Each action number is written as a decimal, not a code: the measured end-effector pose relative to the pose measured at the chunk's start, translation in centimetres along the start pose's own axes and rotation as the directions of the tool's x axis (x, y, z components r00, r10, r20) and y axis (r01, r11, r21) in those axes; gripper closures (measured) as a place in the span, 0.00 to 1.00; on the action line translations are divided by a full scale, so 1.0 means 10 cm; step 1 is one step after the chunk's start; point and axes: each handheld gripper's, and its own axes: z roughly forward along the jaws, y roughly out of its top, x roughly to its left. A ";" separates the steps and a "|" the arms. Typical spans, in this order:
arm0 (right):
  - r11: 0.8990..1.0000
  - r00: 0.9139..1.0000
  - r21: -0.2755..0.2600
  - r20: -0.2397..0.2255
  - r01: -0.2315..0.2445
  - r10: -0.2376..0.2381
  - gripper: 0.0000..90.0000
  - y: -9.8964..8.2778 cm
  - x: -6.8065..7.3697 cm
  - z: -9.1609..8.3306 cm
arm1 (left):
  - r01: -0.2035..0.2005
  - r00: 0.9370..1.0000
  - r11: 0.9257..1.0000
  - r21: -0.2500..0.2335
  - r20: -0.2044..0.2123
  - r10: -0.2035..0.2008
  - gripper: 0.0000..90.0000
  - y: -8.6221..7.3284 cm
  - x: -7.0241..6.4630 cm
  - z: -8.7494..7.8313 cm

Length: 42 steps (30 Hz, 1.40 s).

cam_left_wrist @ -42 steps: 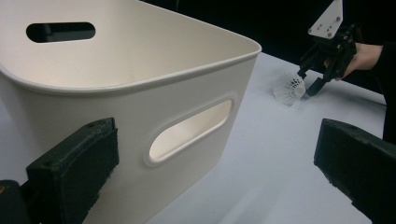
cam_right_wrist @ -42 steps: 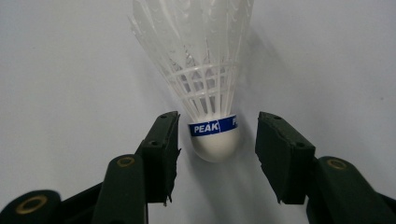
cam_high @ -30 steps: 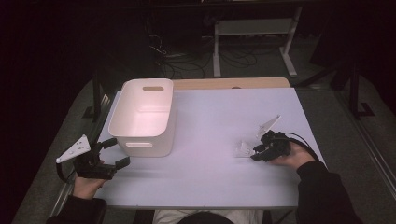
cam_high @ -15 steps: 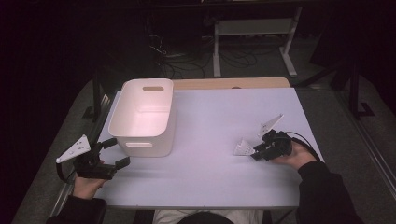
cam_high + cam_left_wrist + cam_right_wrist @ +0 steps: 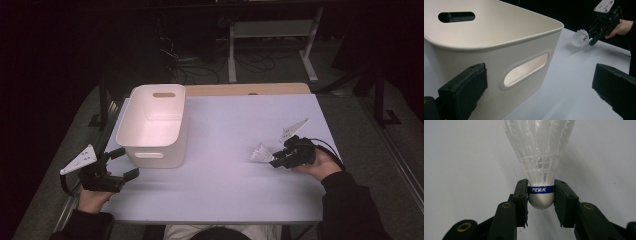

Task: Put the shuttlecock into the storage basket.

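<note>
A white feather shuttlecock (image 5: 261, 153) with a blue band on its cork is at the right of the white table (image 5: 235, 125). My right gripper (image 5: 274, 159) is shut on the cork, and its pads press both sides of the blue band (image 5: 540, 189). The feathers (image 5: 540, 152) point away from the gripper, towards the table's middle. The left gripper view shows the same shuttlecock (image 5: 580, 38) far off in that gripper. My left gripper (image 5: 127, 162) stands open with nothing between its fingers (image 5: 464, 87), right in front of the near corner of a white plastic bin (image 5: 155, 156).
The bin (image 5: 486, 60) has handle slots in its end walls and looks empty inside. A wooden strip (image 5: 245, 90) runs along the table's far edge. Beyond it the floor is dark, with cables and a metal stand (image 5: 270, 30).
The right gripper and the shuttlecock have shifted only slightly, the shuttlecock a little towards the table's middle. The left gripper has stayed where it was.
</note>
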 end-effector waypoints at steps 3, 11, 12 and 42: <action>1.000 1.000 -0.009 0.005 0.001 -0.001 0.71 0.03 0.01 -0.05 | 0.000 1.000 1.000 0.000 0.000 0.000 0.00 0.00 0.00 0.00; 1.000 1.000 -0.026 0.020 0.009 -0.009 0.72 0.11 0.04 -0.14 | 0.000 1.000 1.000 0.000 0.000 0.000 0.00 0.00 0.00 0.00; 1.000 1.000 -0.024 0.022 0.011 -0.010 0.72 0.12 0.04 -0.15 | 0.000 1.000 1.000 0.000 0.000 0.000 0.00 0.00 0.00 0.00; 0.997 0.998 -0.053 0.030 0.064 -0.062 0.72 0.55 0.13 -0.27 | 0.000 1.000 1.000 0.001 0.001 0.000 0.00 0.00 0.00 0.00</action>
